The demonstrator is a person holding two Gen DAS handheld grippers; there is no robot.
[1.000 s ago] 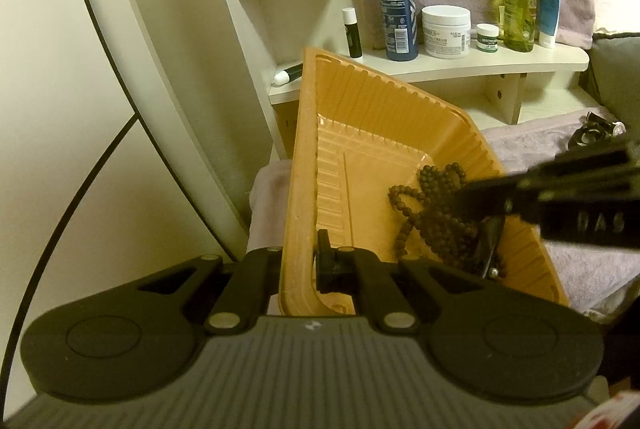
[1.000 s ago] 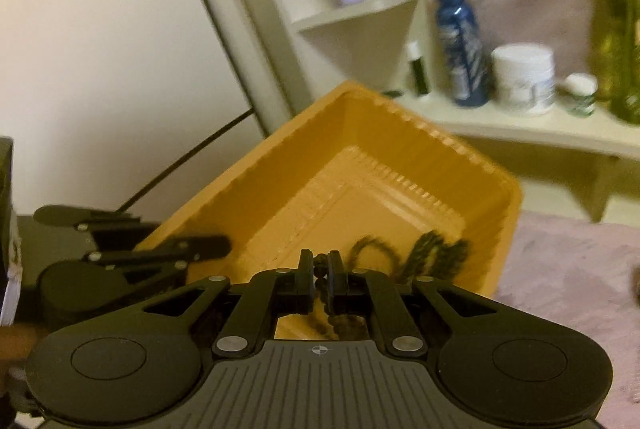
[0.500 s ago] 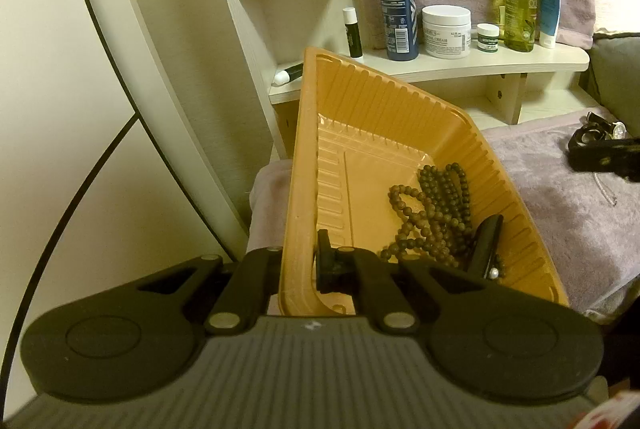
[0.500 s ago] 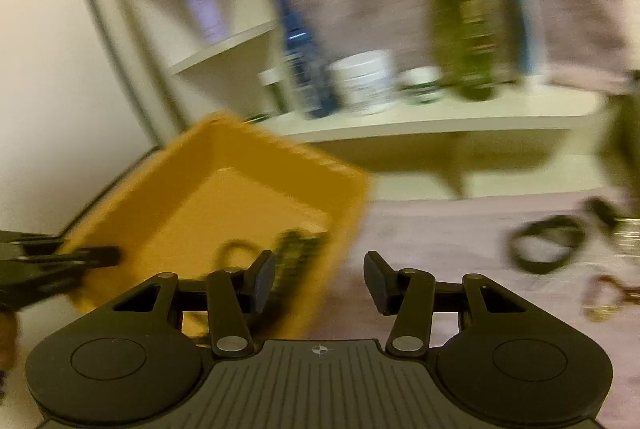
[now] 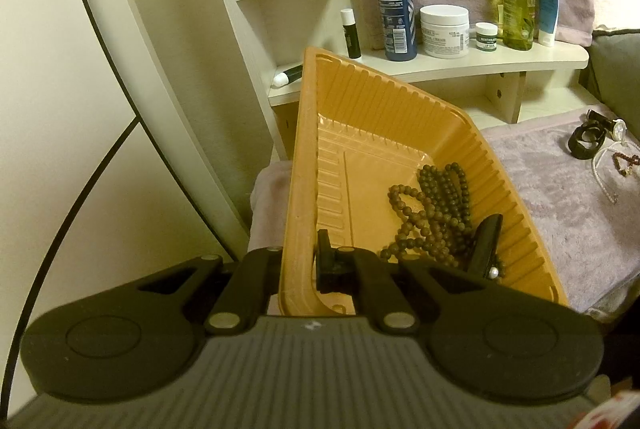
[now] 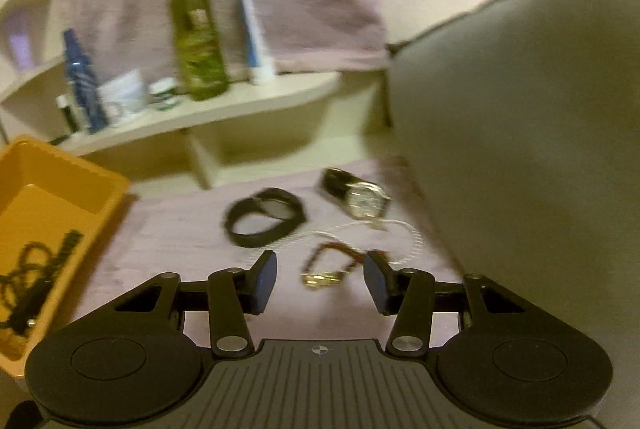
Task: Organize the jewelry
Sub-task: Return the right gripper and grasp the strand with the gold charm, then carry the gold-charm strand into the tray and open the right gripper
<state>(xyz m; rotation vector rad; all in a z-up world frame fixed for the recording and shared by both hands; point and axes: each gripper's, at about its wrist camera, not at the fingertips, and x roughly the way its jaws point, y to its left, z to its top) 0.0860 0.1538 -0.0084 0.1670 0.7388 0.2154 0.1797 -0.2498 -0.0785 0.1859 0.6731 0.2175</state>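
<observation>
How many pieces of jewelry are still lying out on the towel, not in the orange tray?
4, clustered at the towel's far right: a black band, a wristwatch behind it, a thin white chain, and a reddish bracelet with a gold clasp nearest the open right gripper. Blur may hide smaller pieces.

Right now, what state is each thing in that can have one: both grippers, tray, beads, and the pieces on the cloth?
Left gripper: jaws shut on the tray rim.
Right gripper: jaws open, empty, over the cloth.
Tray: tilted, held up.
Beads: heaped inside the tray.
Black band: on the cloth, outside the tray.
Watch: on the cloth, outside the tray.
Bracelet: on the cloth, ahead of the right jaws.
</observation>
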